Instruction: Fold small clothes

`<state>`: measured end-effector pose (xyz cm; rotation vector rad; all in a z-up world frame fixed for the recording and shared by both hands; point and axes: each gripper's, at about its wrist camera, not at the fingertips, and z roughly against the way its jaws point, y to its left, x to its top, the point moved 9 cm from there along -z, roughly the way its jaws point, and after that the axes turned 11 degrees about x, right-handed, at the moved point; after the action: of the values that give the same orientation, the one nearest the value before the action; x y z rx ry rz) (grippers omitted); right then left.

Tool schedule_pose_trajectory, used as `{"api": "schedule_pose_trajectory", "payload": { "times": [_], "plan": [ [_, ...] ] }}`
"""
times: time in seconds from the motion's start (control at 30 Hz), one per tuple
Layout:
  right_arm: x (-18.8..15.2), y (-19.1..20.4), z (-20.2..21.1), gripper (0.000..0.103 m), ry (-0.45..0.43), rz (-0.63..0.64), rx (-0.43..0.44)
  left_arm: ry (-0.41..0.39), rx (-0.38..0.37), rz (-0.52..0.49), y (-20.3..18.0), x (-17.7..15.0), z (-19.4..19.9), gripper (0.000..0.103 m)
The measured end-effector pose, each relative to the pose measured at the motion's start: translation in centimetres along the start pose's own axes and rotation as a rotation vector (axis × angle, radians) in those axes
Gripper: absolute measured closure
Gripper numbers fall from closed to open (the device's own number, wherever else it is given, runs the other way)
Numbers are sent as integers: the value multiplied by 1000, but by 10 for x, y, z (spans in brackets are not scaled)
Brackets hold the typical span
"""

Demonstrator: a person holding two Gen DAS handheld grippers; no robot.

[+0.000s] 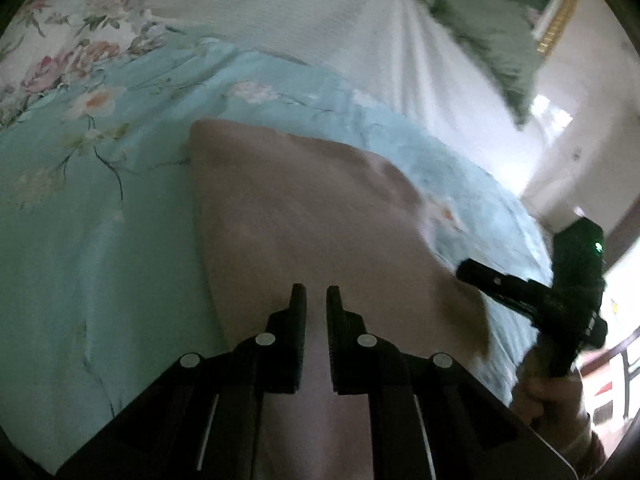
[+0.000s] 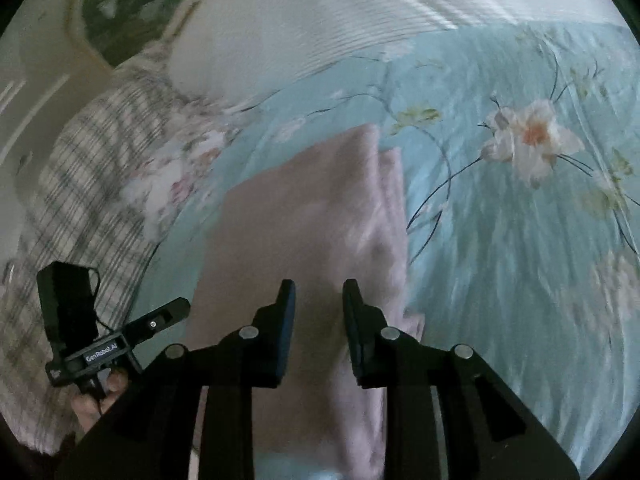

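Note:
A pale pink garment (image 1: 304, 216) lies folded on the light blue floral bedspread (image 1: 92, 208). My left gripper (image 1: 316, 294) hovers over its near part, jaws a narrow gap apart, nothing between them. My right gripper (image 1: 476, 272) shows at the right, over the cloth's right edge. In the right wrist view the pink garment (image 2: 320, 208) lies as a long folded strip with a layered right edge. My right gripper (image 2: 319, 288) is open above its near half, empty. My left gripper (image 2: 176, 308) shows at the lower left beside the cloth.
A white ribbed sheet (image 1: 320, 12) covers the bed beyond the bedspread. A green leafy pillow (image 1: 480, 20) lies at the far right. A checked cloth (image 2: 100, 152) lies left of the pink garment. The bedspread (image 2: 520, 240) stretches to the right.

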<state>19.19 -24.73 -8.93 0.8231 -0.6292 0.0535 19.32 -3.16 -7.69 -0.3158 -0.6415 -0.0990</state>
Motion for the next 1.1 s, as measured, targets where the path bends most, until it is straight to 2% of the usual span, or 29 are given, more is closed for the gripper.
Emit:
{"api": "schedule_pose_trajectory", "payload": {
  "times": [0.07,0.17,0.3,0.33,0.5,0.67,0.87,0.93,1.0,1.03,1.1],
  "plan": [
    [-19,5,9,77,24,22,0,6,-41,-31,-9,-23,17,94],
    [-48,-11,11,77,82,23,-81,47,-68,-77,-18,-61,26,94],
    [-70,-36,10,76,94,-18,-114,122,-16,-118,-15,-109,10,95],
    [-71,-42,10,71,99,-19,-153,103,-25,-104,-15,-111,11,94],
    [-69,-42,16,69,80,-20,-155,106,-29,-72,-14,-110,12,94],
    [-72,-37,21,68,66,15,-191,98,6,-72,-17,-109,12,94],
    [-71,-34,27,58,79,102,-311,105,39,-76,-17,-109,17,91],
    [-70,-33,34,54,74,123,-349,108,40,-63,-15,-109,22,86],
    [-72,-33,44,46,65,118,-358,108,31,-53,-14,-110,28,66],
    [-73,-32,49,40,58,109,-355,103,33,-52,-14,-111,32,60],
    [-76,-30,57,32,45,92,-353,73,91,-75,-13,-111,41,30]
  ]
}}
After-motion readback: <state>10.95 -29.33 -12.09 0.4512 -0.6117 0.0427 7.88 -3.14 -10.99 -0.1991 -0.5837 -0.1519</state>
